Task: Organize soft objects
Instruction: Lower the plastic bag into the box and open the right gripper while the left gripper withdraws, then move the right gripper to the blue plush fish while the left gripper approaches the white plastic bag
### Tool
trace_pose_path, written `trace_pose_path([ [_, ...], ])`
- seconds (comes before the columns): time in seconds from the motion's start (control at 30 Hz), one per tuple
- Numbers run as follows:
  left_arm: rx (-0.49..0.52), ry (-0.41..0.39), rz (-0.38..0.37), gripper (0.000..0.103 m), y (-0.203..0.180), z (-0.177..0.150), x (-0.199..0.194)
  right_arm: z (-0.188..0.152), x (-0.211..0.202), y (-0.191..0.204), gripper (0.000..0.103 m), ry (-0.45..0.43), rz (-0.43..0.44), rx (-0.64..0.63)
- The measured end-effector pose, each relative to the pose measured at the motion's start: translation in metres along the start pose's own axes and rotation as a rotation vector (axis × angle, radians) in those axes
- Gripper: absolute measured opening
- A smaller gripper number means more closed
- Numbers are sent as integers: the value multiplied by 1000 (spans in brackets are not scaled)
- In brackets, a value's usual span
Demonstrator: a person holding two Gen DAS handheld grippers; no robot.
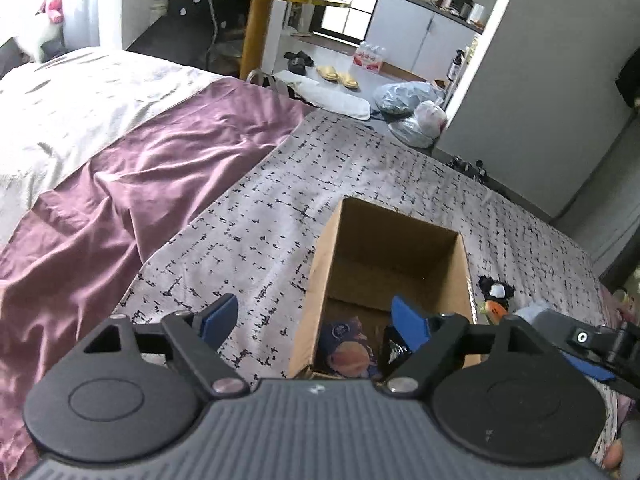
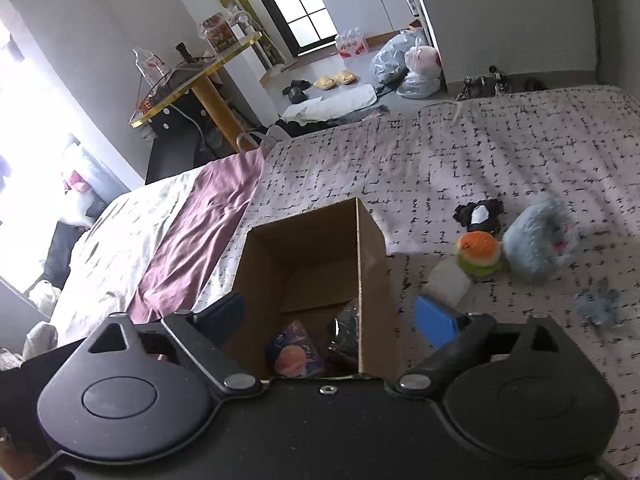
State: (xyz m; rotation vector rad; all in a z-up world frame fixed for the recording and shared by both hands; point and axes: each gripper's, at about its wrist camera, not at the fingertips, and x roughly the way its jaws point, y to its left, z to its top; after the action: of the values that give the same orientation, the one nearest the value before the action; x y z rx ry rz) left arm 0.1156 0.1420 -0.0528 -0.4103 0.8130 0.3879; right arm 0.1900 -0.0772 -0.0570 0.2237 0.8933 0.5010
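Observation:
An open cardboard box [image 1: 320, 264] [image 2: 372, 248] stands on the patterned bed cover. Inside lie a blue packet with a round peach picture [image 1: 350, 350] [image 2: 294, 354] and a dark shiny packet [image 1: 394, 350] [image 2: 346, 338]. My left gripper [image 1: 316, 316] is open above the box's near left wall, nothing between its blue pads. My right gripper [image 2: 330, 320] is open over the box, its fingers astride the opening, and holds nothing. Right of the box lie a black-and-white plush [image 2: 478, 214] [image 1: 496, 290], an orange-and-green plush [image 2: 480, 254], a pale blue furry plush [image 2: 536, 240] and a white soft object [image 2: 448, 282].
A small grey-blue fluffy piece [image 2: 598, 306] lies at the right on the cover. A purple sheet [image 1: 132, 184] and a white quilt [image 1: 68, 112] spread to the left. Beyond the bed stand a gold-legged table [image 1: 260, 20], slippers [image 1: 338, 76] and plastic bags [image 1: 412, 104] on the floor.

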Motion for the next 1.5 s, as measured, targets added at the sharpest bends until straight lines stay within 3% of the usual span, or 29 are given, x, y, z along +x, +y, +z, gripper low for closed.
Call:
trace_pose_path([
  [0.5, 59, -30, -95, 87, -34, -13, -27, -9, -40, -37, 96, -52, -61, -59],
  [0.6, 80, -39, -85, 92, -42, -15, -33, -9, -52, -52, 103, -77, -51, -29],
  [0.9, 85, -11, -116, 103, -67, -24, -38, -7, -72, -86, 103, -93, -56, 2],
  [1.2, 111, -21, -122, 103, -95, -28, -43, 0, -86, -124, 103, -92, -21, 87],
  [1.5, 137, -7, -139, 103, -129, -33, -37, 6, -91, -153, 103, -103, -46, 142],
])
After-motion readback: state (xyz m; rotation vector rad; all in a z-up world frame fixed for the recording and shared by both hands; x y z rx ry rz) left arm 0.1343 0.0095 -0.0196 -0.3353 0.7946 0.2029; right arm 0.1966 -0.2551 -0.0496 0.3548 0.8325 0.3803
